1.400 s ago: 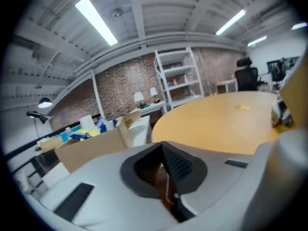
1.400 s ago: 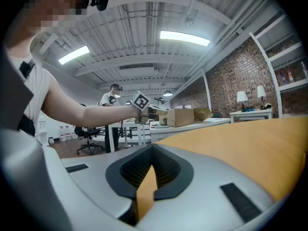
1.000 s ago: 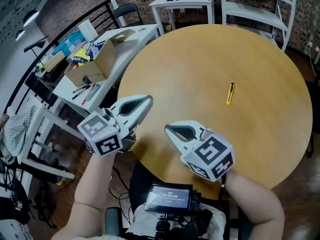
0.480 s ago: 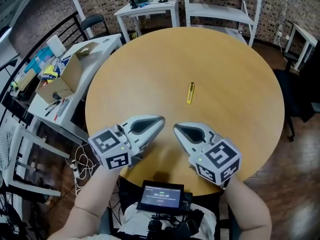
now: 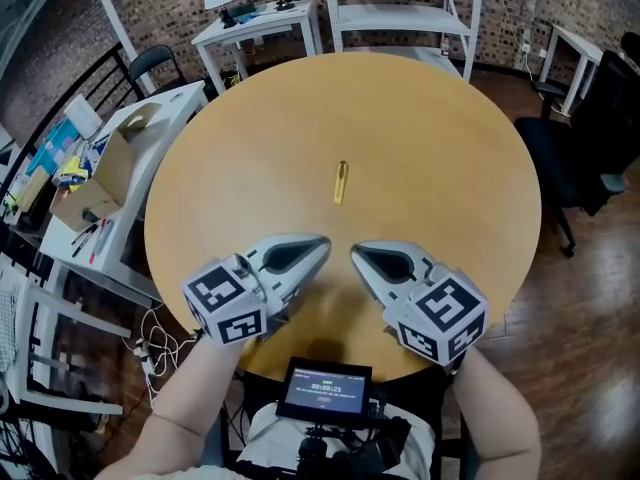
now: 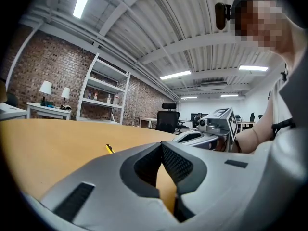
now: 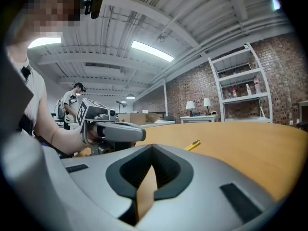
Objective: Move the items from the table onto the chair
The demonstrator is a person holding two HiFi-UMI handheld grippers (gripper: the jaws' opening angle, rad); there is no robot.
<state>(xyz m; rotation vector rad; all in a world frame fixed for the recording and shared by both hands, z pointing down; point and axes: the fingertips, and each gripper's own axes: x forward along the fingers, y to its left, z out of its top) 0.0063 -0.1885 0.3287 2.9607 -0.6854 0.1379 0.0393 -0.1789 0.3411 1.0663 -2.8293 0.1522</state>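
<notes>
A small yellow, pen-like tool lies alone near the middle of the round wooden table. My left gripper and right gripper hover side by side over the table's near edge. Their tips are close together and point toward the tool, well short of it. Both are shut with nothing between the jaws. In the left gripper view the left gripper has the tool ahead to the left and the right gripper beside it. The right gripper view shows the right gripper, the tool and the left gripper.
A black office chair stands to the table's right, another chair at the far left. A white desk with a cardboard box and clutter lies left. White shelving and a lamp table stand behind. A screen device sits at my waist.
Both grippers have swung right, from the table's left edge to its near edge, and their tips have drawn closer. The yellow tool has stayed in place on the table.
</notes>
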